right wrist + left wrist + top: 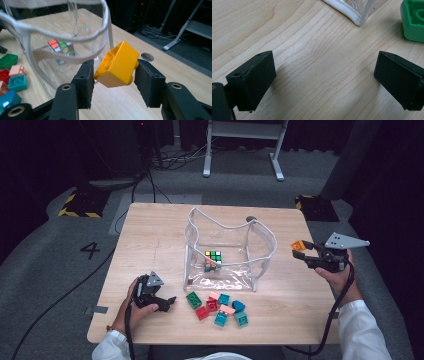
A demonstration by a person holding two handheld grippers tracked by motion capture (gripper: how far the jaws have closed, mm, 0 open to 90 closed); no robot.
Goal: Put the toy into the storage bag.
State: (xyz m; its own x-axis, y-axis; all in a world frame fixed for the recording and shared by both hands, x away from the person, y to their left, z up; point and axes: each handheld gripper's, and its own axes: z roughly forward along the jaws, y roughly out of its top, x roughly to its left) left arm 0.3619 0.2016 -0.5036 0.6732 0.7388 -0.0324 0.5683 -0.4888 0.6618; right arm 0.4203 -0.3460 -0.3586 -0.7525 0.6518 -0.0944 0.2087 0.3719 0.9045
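My right gripper was clamped on the orange block, which sat tilted between the two pads with its hollow underside turned toward me and its studs pressing the far pad. In the high view that gripper hung above the table's right side, just outside the right wall of the clear bag and about level with its rim. My left gripper had its jaws wide apart with nothing between them, resting low over bare wood near the bag's front left corner, with a green block just beyond. In the high view it lay to the left of the loose pile of blocks in front of the bag. Inside the bag I could see a puzzle cube on its floor. I judged the step in hand to be dropping the orange block into the bag. To do that well, I would have carried the block up and over the white rim before moving inward, since the soft wall would fold if nudged. I would have released only once the block was well over the opening, away from the cube, and opened the jaws fully because the grip was skewed. The table gave room for the left gripper to steady the bag if it sagged.
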